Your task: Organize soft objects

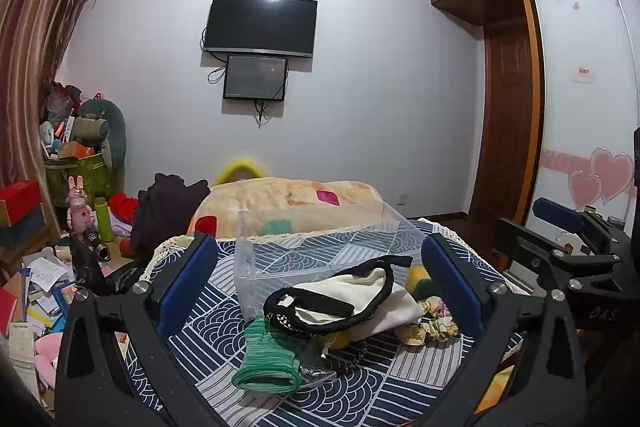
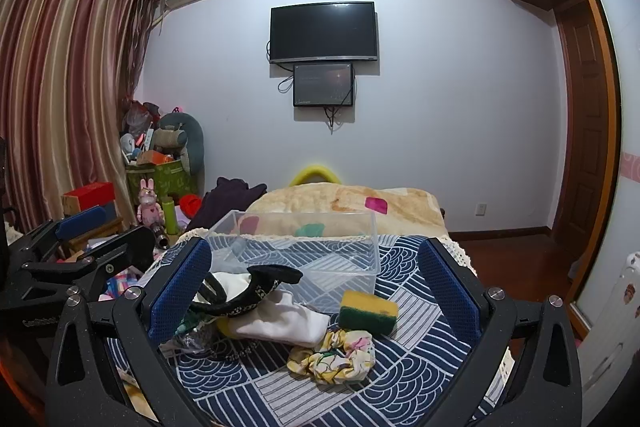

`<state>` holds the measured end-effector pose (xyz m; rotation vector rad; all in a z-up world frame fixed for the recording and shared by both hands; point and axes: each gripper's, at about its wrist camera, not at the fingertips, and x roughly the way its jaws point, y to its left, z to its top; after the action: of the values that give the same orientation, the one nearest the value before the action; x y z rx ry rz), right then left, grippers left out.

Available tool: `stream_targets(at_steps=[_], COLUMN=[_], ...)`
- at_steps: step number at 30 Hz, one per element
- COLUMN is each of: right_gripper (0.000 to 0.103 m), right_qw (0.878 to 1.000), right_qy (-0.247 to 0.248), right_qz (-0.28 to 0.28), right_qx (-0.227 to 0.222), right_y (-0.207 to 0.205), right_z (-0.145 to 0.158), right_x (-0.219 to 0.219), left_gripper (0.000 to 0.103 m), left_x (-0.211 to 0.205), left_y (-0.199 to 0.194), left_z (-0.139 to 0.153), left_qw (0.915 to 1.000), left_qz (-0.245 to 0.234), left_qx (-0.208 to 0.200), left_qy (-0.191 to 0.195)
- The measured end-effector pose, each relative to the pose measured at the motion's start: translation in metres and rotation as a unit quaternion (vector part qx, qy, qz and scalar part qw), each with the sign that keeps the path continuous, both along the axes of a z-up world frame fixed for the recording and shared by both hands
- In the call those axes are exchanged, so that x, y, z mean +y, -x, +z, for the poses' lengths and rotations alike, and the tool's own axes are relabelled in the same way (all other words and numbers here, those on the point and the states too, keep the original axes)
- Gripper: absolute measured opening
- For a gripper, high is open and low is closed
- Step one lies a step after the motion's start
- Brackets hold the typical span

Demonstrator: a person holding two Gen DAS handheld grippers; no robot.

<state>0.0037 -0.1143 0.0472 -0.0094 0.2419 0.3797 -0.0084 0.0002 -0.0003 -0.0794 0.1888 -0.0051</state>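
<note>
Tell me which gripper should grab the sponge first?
Right, probably. The sponge lies open between the right gripper fingers, near the clear bin. From the left gripper, the white cloth half hides it.

The tablecloth (image 2: 404,359) is navy with white wave arcs and grey striped panels, edged in cream lace. On it lie a green knitted cloth (image 1: 268,363), a cream-white fabric bag (image 1: 376,299) trimmed with a black strap (image 1: 340,311) that carries a small white pattern, a sponge (image 2: 368,311) yellow on top and dark green below, and a scrunchie (image 2: 336,351) in pale yellow with green and pink floral print. The storage box (image 2: 320,259) is clear plastic. Both the left gripper (image 1: 316,287) and the right gripper (image 2: 316,291) have black frames and blue textured pads. Behind, the blanket (image 2: 340,203) is beige with pink, teal and red patches; the curtains (image 2: 60,87) are striped maroon and gold.
</note>
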Motion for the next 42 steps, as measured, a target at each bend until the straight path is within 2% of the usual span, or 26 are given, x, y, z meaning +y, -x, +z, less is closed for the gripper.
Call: stream_targets(at_steps=[21,29,33,34,38,42], right_gripper=[0.103,0.103,0.103,0.103,0.1,0.089], right_qw=[1.0,1.0,1.0,1.0,1.0,0.999], right_qy=[-0.001,0.0,0.003,0.003,0.0,-0.006], right_qz=[-0.003,-0.003,-0.007,-0.01,-0.017,-0.022], right_qx=[0.002,0.002,0.0,0.0,0.009,0.031], right_y=[-0.001,-0.001,-0.001,-0.002,-0.008,-0.018], right_z=[0.002,0.001,0.0,-0.001,-0.006,-0.012], right_x=[-0.002,-0.001,-0.002,-0.002,-0.008,-0.017], left_gripper=[0.103,0.103,0.103,0.102,0.08,0.074], left_x=[0.006,0.003,0.004,0.005,0.004,0.004], left_y=[0.001,0.003,0.0,-0.001,-0.008,-0.019], left_z=[0.001,-0.001,-0.004,-0.004,-0.008,-0.015], left_qw=[1.0,1.0,0.9997,0.9995,0.9991,0.9983], left_qz=[0.002,-0.007,-0.022,-0.026,-0.031,-0.035], left_qx=[-0.004,-0.005,0.007,0.008,0.026,0.043], left_qy=[0.009,0.003,0.012,0.016,0.015,0.015])
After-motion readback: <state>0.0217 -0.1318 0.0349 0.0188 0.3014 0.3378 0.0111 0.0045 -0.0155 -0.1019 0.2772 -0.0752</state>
